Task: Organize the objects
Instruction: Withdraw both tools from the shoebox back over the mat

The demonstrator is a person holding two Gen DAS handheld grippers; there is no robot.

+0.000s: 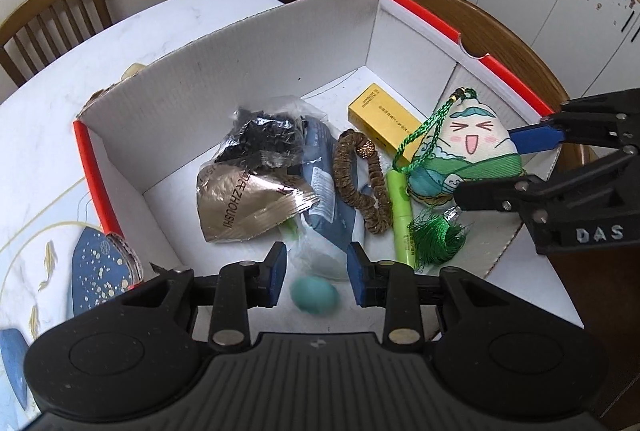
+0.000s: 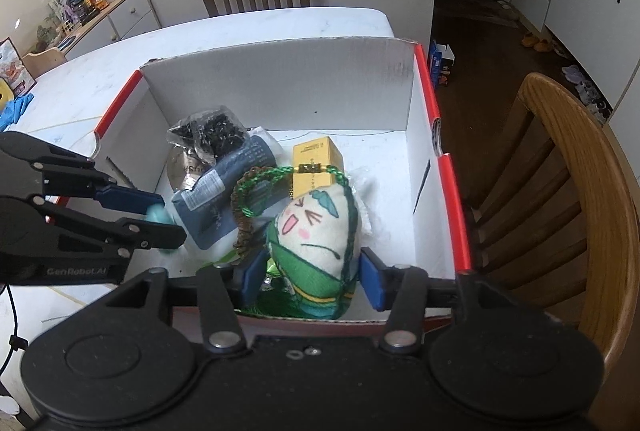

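Note:
A white cardboard box with red rims (image 1: 256,43) (image 2: 280,79) holds several objects. My left gripper (image 1: 317,273) is open over the box's near side, with a teal egg-shaped object (image 1: 314,294) blurred between and below its fingers; the egg also shows at the left gripper's tips in the right wrist view (image 2: 160,217). My right gripper (image 2: 312,277) is open around a green-and-white plush zongzi charm (image 2: 316,243) (image 1: 468,155) with a green cord and tassel (image 1: 436,239); the pads look slightly apart from it.
In the box lie a yellow carton (image 1: 384,119), a brown bead bracelet (image 1: 360,183), a green tube (image 1: 402,215), a blue pouch (image 1: 324,191), a gold foil bag (image 1: 244,207) and a bag of dark bits (image 1: 264,139). Wooden chairs (image 2: 560,191) (image 1: 52,19) stand around the white table (image 1: 160,15).

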